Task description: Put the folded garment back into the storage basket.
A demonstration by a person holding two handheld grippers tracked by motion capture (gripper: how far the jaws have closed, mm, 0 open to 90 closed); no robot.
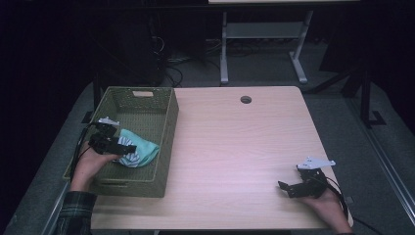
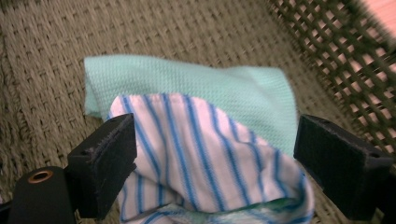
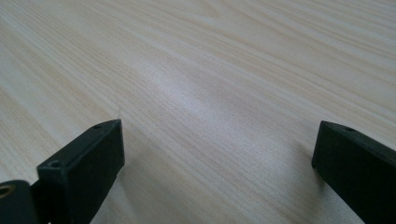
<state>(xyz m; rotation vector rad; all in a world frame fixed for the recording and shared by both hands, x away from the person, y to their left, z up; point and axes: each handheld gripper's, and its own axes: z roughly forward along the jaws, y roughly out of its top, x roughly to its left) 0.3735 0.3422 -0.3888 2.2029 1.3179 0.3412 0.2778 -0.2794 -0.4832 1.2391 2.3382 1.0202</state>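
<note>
A white cloth with blue stripes [image 2: 201, 154] lies on a mint-green cloth [image 2: 196, 81] inside the olive woven basket [image 1: 169, 142] at the table's left. My left gripper [image 2: 215, 140] reaches into the basket with its jaws spread wide. The striped cloth sits loosely between them and the pads do not press on it. From above, the left gripper [image 1: 128, 148] hovers over the striped cloth [image 1: 131, 157] and the mint cloth [image 1: 147, 147]. My right gripper [image 1: 285, 188] rests low over the table's near right corner. In its own view the right gripper [image 3: 219, 149] is open, with bare wood between the jaws.
The light wooden table [image 1: 235, 147] has a round cable hole [image 1: 245, 99] near its far edge. The basket's lattice wall [image 2: 345, 60] rises close to the left gripper's right side. Beyond the table stand a white desk frame [image 1: 264, 44] and dark floor.
</note>
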